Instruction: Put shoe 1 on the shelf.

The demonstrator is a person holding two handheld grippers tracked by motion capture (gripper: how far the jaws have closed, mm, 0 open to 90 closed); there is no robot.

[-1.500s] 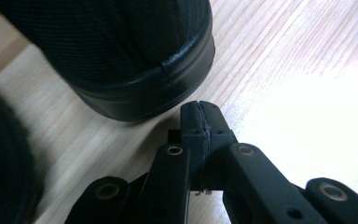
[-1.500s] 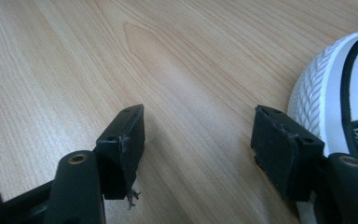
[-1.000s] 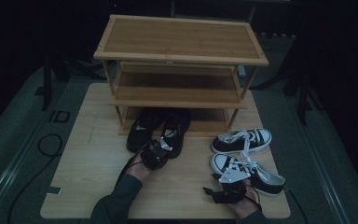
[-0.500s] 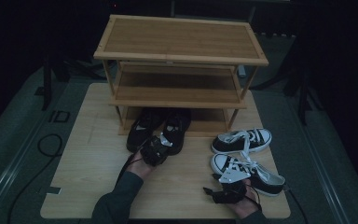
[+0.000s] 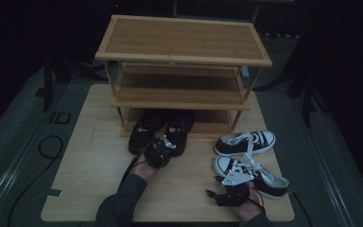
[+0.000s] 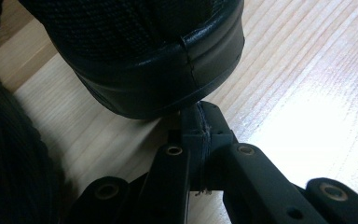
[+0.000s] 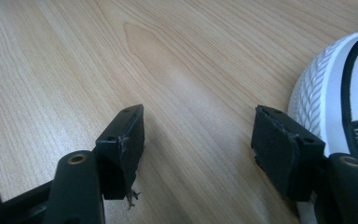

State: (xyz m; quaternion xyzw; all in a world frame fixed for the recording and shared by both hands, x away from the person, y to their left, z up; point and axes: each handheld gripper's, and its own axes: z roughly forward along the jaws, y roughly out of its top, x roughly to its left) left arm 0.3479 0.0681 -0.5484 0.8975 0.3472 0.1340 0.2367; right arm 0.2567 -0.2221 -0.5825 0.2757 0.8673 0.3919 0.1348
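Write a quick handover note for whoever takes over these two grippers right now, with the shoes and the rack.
Left gripper: jaws shut with nothing between them, tips at the heel of the right-hand black shoe.
Right gripper: open, empty, low over the table beside the near sneaker.
Done: both black shoes sit at the shoe rack, toes under its bottom shelf.
Left: both sneakers, the far sneaker included, lie on the table at the rack's right.

At twelve o'clock we meet the shoe rack, black shoes blocking its bottom opening; at three, two sneakers crowd the table; nine and six lie open.
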